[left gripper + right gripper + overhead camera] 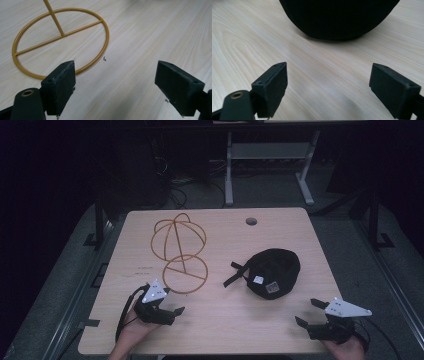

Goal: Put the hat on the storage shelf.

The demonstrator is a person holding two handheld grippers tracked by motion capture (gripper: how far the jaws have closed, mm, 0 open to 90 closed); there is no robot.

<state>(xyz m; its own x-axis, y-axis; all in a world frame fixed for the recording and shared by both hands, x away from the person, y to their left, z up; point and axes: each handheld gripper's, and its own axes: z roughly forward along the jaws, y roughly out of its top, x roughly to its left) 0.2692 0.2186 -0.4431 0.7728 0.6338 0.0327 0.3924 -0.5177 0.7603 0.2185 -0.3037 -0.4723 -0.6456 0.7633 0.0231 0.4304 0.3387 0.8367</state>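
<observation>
A gold wire stand [180, 250] lies on its side on the wooden table [220, 330], its round base ring [60, 37] nearest me and its dome-shaped cage farther back. A black cap [272, 272] rests at the table's right middle, strap trailing to its left. My left gripper [160, 307] sits near the front left, just short of the base ring, open with nothing between its pads [61, 83]. My right gripper [309, 312] rests at the front right, open and pointing toward the black cap [338, 17], which lies a short way ahead of its jaws.
A round cable hole [251, 221] is in the table's far edge. Beyond the table stand a white desk frame [270, 165] and tangled cables on a dark floor. Bare wood lies between the two grippers.
</observation>
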